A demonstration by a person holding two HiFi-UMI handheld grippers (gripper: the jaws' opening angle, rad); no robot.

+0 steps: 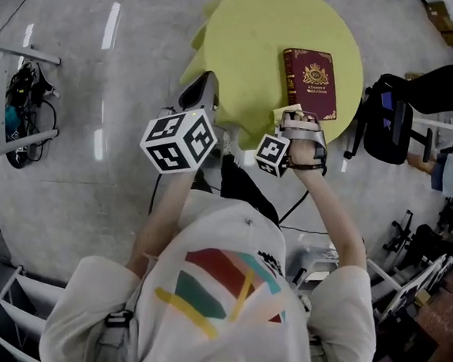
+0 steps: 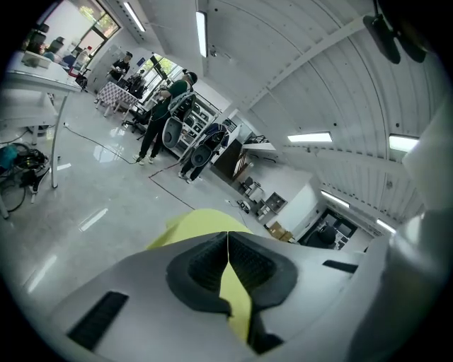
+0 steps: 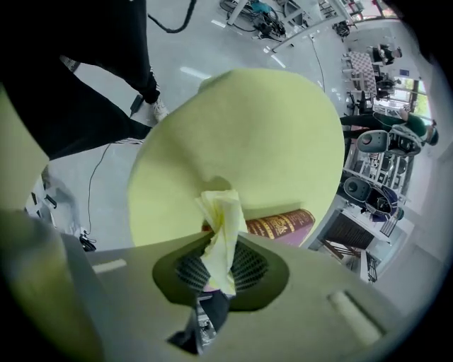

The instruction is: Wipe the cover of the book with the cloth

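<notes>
A maroon book (image 1: 309,83) with gold print lies closed on the right part of the round yellow-green table (image 1: 244,38). My right gripper (image 1: 293,115) hovers at the book's near edge, shut on a pale yellow cloth (image 1: 285,111). In the right gripper view the cloth (image 3: 221,226) is pinched between the jaws and sticks up past them. Just beyond it lies the book (image 3: 283,225) on the table (image 3: 241,134). My left gripper (image 1: 205,82) is held over the table's near left edge. Its jaws are shut and hold nothing, with the fingertips (image 2: 228,237) touching.
A black office chair (image 1: 389,126) stands close to the table's right side, with a seated person's arm (image 1: 434,82) behind it. Cables (image 1: 23,108) and a table leg are on the floor at left. Several people (image 2: 159,120) stand by shelves far across the room.
</notes>
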